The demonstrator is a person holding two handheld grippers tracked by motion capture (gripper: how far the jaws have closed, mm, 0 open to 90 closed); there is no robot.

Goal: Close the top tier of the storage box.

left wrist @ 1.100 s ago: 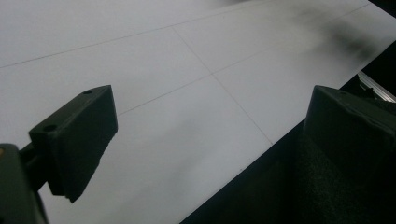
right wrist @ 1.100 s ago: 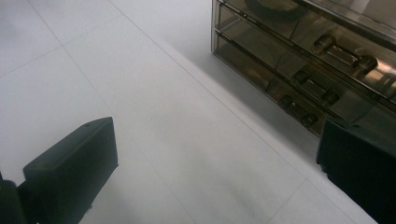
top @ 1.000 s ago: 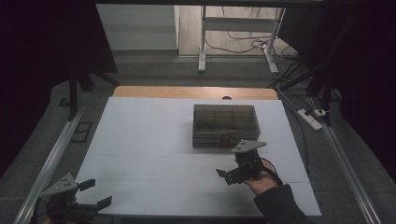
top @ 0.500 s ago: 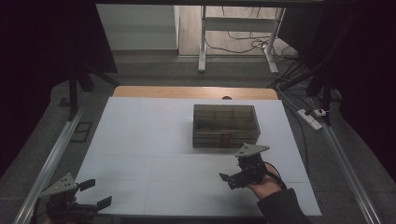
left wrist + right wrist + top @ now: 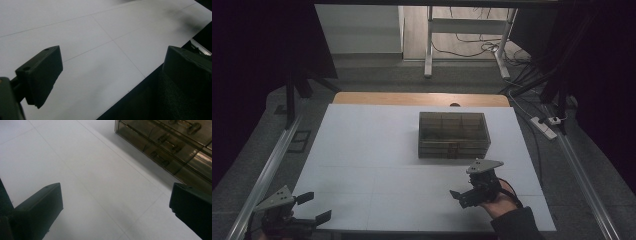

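Left gripper (image 5: 312,207) idle at the tabletop's (image 5: 377,150) near-left corner, about 7 o'clock, jaws spread wide on nothing. Right gripper (image 5: 460,196) low at 5 o'clock, jaws likewise apart and empty. Beyond it, toward 12 o'clock, the smoky plastic drawer box (image 5: 454,134) near the middle. Best to approach square to the front, level with one small drawer handle (image 5: 163,138), closing gently

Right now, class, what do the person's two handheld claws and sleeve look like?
Both the left claw and right claw are black with two blocky jaws, each topped by a grey three-cornered plate. A black cable loops at the right one. The sleeve is dark.
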